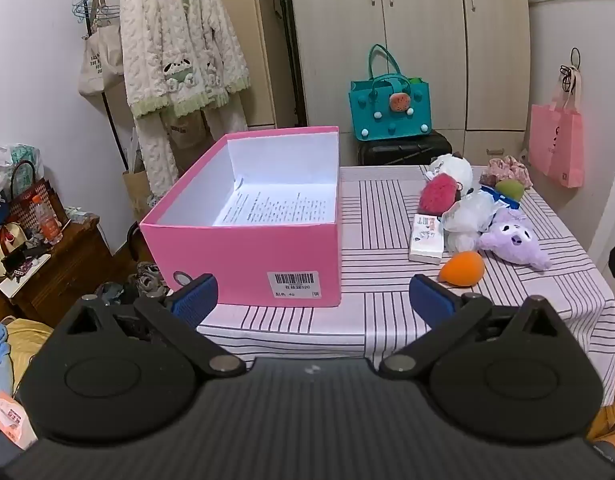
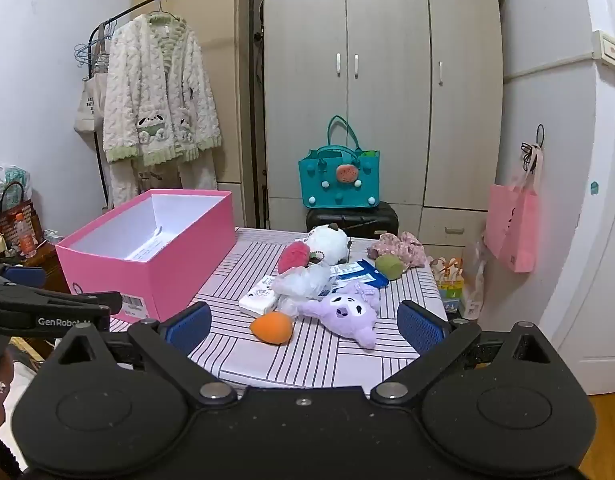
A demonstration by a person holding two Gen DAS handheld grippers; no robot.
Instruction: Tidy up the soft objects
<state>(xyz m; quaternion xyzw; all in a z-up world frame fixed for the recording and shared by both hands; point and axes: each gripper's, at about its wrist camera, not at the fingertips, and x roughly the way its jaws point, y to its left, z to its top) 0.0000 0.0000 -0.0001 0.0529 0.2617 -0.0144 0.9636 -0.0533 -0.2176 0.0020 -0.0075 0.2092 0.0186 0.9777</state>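
Right now the soft toys lie in a heap on the striped tablecloth (image 2: 327, 364). Nearest is a smooth orange egg-shaped sponge (image 2: 272, 327), and at its 3 o'clock, just beside it, a fluffy purple plush (image 2: 347, 314) with a white face. Behind them are a crinkly clear plastic bag (image 2: 303, 282), a fuzzy pink puff (image 2: 293, 256), a round white plush (image 2: 327, 240), a green sponge (image 2: 389, 266) and a flowery cloth scrunchie (image 2: 399, 246). A flat white packet (image 2: 259, 300) and a blue and white packet (image 2: 357, 274) lie among them; their print is too small to read.

At 9 o'clock from the heap stands an open pink cardboard box (image 1: 243, 256), white inside, with a printed paper sheet (image 1: 279, 206) on its floor. Its front has a barcode sticker (image 1: 294, 284) with the number 40.

Past the table at 12 o'clock, a teal bag (image 2: 339, 180) sits on a black suitcase (image 2: 353, 220). A fluffy white robe (image 2: 159, 92) hangs on a rack at 10 o'clock, and a pink bag (image 2: 511, 228) hangs at 3 o'clock.

The left gripper (image 1: 313, 296) is spread wide and holds nothing, near the box front. The right gripper (image 2: 303, 326) is spread wide too, with nothing in it, facing the orange sponge and the purple plush. The left tool's side reads "GenRobot".
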